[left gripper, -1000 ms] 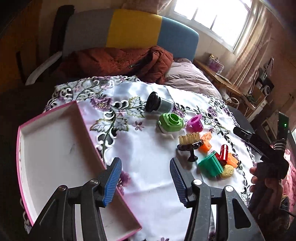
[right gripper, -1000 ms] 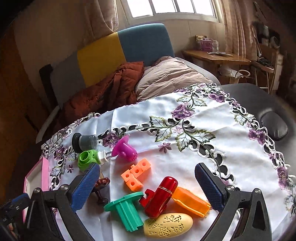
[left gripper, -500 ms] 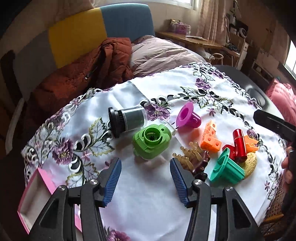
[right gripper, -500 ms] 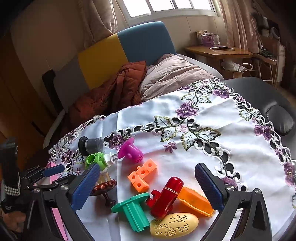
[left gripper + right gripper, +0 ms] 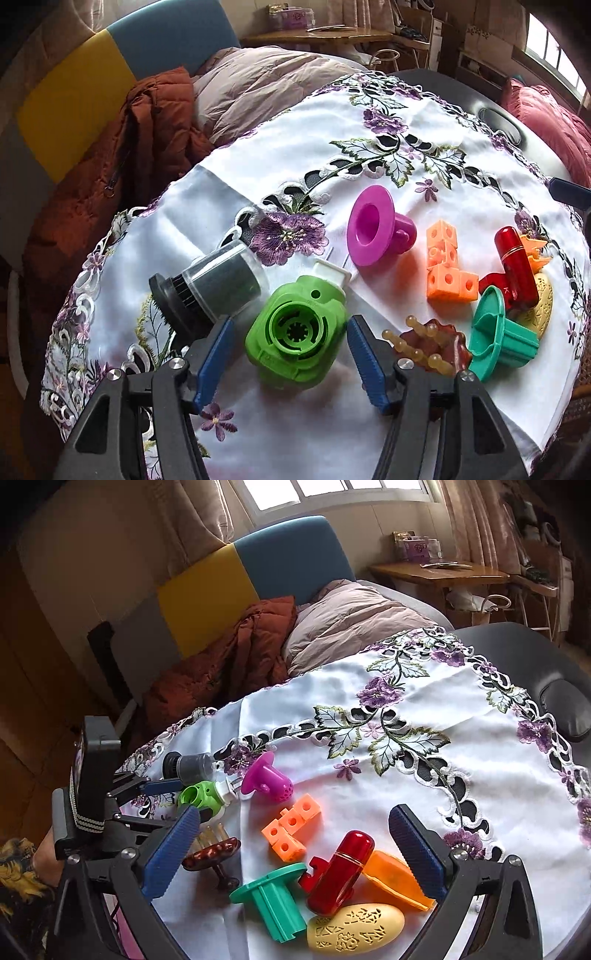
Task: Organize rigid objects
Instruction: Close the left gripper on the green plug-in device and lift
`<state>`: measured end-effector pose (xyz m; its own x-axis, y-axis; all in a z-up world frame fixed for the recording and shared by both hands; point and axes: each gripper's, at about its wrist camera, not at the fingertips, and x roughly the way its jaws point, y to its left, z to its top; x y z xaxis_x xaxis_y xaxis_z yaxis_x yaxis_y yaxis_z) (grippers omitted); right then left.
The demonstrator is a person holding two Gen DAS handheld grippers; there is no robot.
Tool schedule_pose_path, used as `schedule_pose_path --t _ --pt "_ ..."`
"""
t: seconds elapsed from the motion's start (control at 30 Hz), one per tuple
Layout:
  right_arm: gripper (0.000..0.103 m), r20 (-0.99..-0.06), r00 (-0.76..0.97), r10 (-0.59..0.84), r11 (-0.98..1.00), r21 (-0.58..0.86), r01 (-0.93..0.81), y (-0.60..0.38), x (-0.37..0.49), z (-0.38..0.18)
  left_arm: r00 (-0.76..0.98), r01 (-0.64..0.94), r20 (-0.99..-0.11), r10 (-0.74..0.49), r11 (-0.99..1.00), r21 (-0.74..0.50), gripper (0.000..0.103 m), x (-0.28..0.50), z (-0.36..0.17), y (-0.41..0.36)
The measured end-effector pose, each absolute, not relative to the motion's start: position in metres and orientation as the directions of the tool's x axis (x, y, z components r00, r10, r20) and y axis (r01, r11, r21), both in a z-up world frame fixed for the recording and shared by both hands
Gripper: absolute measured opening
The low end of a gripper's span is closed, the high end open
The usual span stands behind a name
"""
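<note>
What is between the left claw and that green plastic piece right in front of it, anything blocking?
Nothing visible blocks it. The left claw is open with the green piece already sitting between its fingers. The grey cylinder lies close beside its left finger, and the brown pegged stand beside its right finger.

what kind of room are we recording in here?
Most likely a lived-in bedroom or living room at home, not a lab: an embroidered floral tablecloth covers the table, bedding and a rust jacket are heaped on an upholstered seat, and a curtained window is behind.

Green part [image 5: 297, 341] hemmed: grey jar [image 5: 214, 288] left, brown stand [image 5: 432, 343] right.
</note>
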<state>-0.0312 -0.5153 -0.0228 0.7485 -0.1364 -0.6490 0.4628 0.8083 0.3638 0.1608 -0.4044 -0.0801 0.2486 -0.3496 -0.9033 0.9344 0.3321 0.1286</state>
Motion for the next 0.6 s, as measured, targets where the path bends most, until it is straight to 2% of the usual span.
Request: schedule_pose_path --t 0.17,0.33,0.43,0.6 --pt "0.103 -0.656 0.744 -0.129 0.808 0.365 0.462 -0.516 -0.03 -0.025 0.191 0.939 -0.916 -0.353 0.338 0.065 0.062 0.165 -0.09 -0.412" --pt "0.103 -0.661 0.738 -0.138 0.811 0.352 0.467 -0.516 -0.029 -0.025 0.176 0.917 -0.904 -0.39 0.399 0.006 0.056 0.164 -0.092 -0.402" --pt "0.103 -0.662 0.735 -0.146 0.808 0.348 0.475 -0.518 -0.03 -0.025 0.205 0.896 -0.89 -0.408 0.444 0.003 0.054 0.157 -0.09 -0.384" --pt "0.103 -0.669 0.728 -0.148 0.816 0.334 0.472 -0.515 -0.03 -0.026 0.212 0.809 -0.873 -0.438 0.58 -0.095 0.054 0.152 -0.087 -0.338"
